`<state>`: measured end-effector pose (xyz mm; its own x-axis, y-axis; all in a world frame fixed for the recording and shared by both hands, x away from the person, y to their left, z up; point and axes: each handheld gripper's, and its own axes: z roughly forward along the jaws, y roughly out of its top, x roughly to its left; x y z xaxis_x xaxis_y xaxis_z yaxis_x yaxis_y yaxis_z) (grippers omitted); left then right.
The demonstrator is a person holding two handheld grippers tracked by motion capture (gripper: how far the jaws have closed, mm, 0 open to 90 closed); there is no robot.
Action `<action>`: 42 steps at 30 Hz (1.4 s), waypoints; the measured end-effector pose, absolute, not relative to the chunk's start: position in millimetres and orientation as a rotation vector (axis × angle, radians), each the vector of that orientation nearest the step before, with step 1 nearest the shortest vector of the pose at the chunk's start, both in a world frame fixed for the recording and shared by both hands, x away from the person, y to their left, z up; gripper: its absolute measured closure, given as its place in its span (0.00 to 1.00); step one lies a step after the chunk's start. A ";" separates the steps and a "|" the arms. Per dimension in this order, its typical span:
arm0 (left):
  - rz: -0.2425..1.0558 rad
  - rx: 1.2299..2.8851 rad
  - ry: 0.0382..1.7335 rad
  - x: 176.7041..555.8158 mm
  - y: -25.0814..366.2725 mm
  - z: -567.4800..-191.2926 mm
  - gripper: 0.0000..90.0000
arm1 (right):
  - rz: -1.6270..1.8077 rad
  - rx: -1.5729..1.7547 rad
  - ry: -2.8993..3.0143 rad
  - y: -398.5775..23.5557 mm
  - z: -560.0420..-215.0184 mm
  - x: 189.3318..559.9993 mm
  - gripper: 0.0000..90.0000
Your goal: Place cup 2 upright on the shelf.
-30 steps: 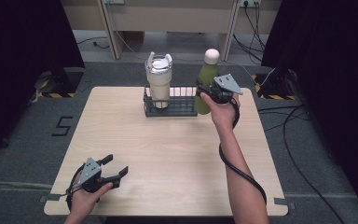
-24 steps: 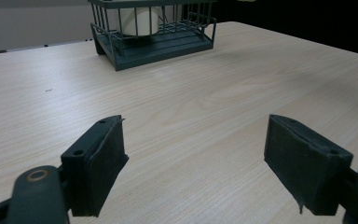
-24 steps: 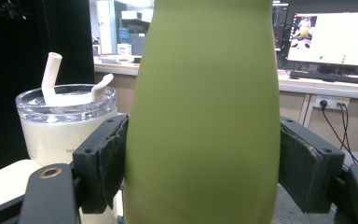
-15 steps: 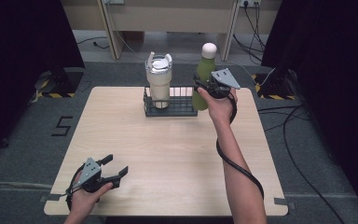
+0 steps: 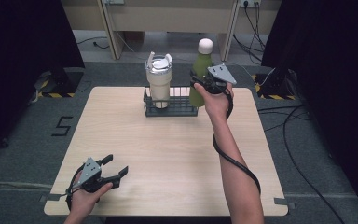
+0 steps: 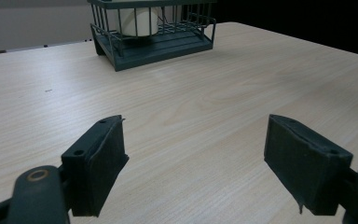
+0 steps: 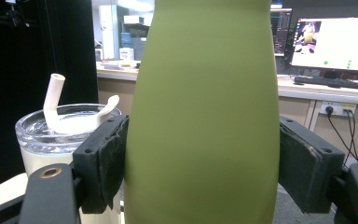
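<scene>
My right gripper [image 5: 201,84] is shut on a green bottle [image 5: 197,93] with a white cap, gripping its body near the middle. In the right gripper view both pads press the sides of the bottle [image 7: 205,116]. The bottle is upright at the right end of a dark wire basket [image 5: 170,110]; I cannot tell whether its base is inside. A cream tumbler [image 5: 158,80] with a clear lid and straw stands in the basket's left half. My left gripper [image 5: 117,164] rests open at the table's near left with nothing between its jaws [image 6: 193,163].
The wooden table [image 5: 168,149] stretches bare between the basket and the left gripper. The right gripper's cable runs along the person's right forearm. Beyond the table are desk legs, floor cables and dark curtains on both sides. A monitor [image 7: 335,44] glows behind the bottle.
The right gripper has carried the green bottle a little up and to the left, toward the basket's right end. The left gripper has not moved.
</scene>
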<state>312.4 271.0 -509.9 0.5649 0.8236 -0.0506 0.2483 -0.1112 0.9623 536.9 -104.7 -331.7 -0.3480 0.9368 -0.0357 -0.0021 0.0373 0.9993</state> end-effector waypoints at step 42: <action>0.625 1.648 0.913 312.1 271.9 -509.6 0.22 | 1.424 1.026 1.520 -76.9 -326.5 576.1 0.27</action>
<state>312.1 271.9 -509.6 0.5645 0.8237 -0.0542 0.2472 -0.1060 0.9631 576.1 -76.9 -326.5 -0.3535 0.9352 -0.0227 0.0383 0.0388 0.9985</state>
